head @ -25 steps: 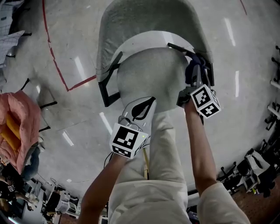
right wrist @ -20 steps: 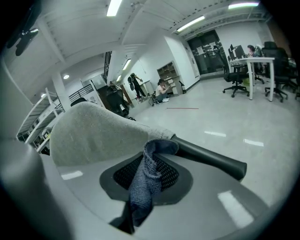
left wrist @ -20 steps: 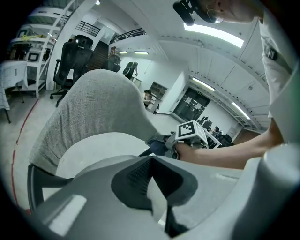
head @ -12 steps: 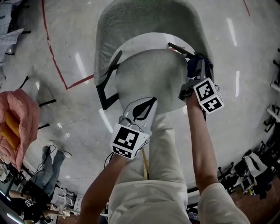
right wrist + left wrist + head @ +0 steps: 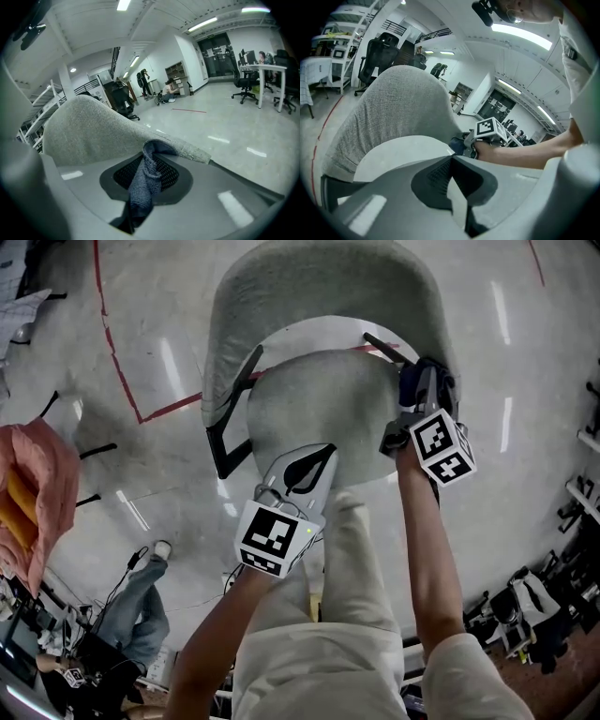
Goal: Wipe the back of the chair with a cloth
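Over on the left, a pink bundle sits with something yellow tucked inside. A red line runs across the glossy floor. A person in jeans is at lower left. Further off stand a black office chair and a white desk.

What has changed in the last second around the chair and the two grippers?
The right gripper, shut on the cloth, has shifted a little to the right at the right edge of the chair. A person has walked into the lower left of the head view. The left gripper stays shut and empty by the front of the seat.
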`<state>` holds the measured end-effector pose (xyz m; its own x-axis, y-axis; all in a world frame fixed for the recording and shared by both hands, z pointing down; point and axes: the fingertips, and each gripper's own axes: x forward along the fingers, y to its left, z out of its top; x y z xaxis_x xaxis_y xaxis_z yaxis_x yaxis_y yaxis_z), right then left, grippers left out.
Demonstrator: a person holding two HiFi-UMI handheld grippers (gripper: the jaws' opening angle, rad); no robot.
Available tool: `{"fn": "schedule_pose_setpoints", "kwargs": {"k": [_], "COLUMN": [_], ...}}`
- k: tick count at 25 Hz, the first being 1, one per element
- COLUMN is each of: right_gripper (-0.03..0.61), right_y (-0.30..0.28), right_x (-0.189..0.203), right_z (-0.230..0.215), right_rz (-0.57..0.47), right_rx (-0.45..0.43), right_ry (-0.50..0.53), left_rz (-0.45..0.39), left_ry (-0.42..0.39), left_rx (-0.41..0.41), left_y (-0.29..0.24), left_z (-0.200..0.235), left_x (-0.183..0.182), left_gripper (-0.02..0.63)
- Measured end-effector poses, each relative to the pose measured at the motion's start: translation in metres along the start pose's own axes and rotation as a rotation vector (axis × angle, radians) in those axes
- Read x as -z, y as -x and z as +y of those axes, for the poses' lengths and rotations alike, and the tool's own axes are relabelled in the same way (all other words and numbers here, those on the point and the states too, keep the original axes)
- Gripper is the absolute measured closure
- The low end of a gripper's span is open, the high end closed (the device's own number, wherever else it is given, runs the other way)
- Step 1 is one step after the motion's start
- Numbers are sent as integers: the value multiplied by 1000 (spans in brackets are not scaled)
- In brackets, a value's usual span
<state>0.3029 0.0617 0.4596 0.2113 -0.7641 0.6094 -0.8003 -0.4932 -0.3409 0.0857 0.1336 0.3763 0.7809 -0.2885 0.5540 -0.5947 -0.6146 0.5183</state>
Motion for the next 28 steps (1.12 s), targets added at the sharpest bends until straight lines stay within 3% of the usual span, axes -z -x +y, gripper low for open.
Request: {"fn": "schedule_pose_setpoints", "kwargs": {"k": [9,28], "right_gripper": [508,507], "right_y": [-27,-61], "right_x": [-5,6], "right_z": [29,93], "right_rz": [26,119], "right_rx": [-57,-231], "right_ry": [44,205], "left_rz": [2,-93], "left_ry": [36,87], "left_rx": [-36,-167], "left_y": [-9,-13], "left_z": [17,49], "left_x": [-9,-41], "left_gripper": [613,613]}}
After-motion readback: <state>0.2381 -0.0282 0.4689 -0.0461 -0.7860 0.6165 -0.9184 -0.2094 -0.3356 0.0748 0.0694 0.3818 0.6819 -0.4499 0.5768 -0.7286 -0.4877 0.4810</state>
